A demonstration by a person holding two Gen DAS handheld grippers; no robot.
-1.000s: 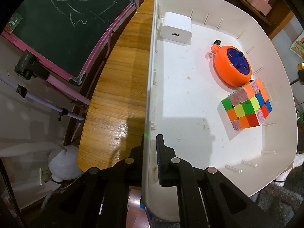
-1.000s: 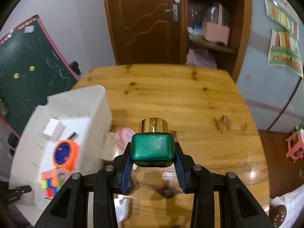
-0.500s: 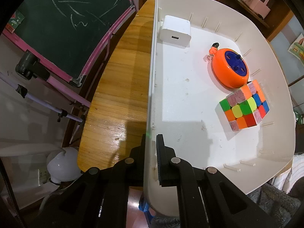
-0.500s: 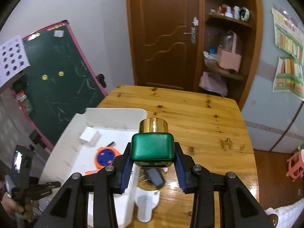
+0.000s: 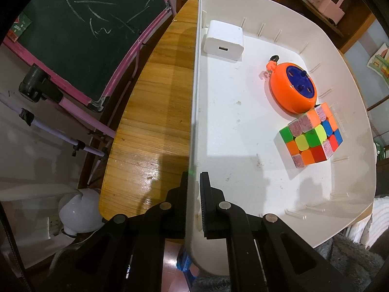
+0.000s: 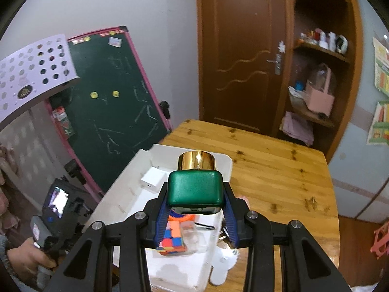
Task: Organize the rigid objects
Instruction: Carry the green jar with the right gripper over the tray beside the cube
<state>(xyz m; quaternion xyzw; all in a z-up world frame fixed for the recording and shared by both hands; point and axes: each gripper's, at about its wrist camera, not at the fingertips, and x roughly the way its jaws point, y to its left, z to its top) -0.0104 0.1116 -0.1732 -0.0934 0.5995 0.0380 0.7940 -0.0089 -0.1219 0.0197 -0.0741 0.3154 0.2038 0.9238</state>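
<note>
My left gripper (image 5: 193, 182) is shut on the near left wall of a white bin (image 5: 193, 112), one finger on each side of the wall. In the bin lie a white charger block (image 5: 224, 41), an orange round toy with a blue face (image 5: 294, 88) and a colour cube (image 5: 311, 138). My right gripper (image 6: 195, 209) is shut on a green bottle with a gold cap (image 6: 195, 187) and holds it in the air above the bin (image 6: 126, 189). The cube (image 6: 171, 239) and charger (image 6: 152, 179) show below it.
The bin rests at the left edge of a wooden table (image 6: 279, 170). A green chalkboard (image 5: 80, 29) stands left of the table. A door (image 6: 243, 56) and shelves (image 6: 321, 77) are behind. A small white item (image 6: 222, 265) lies on the table by the bin.
My right gripper has carried the green bottle up and to the left, from over the table to above the bin. The left gripper keeps its hold on the bin wall.
</note>
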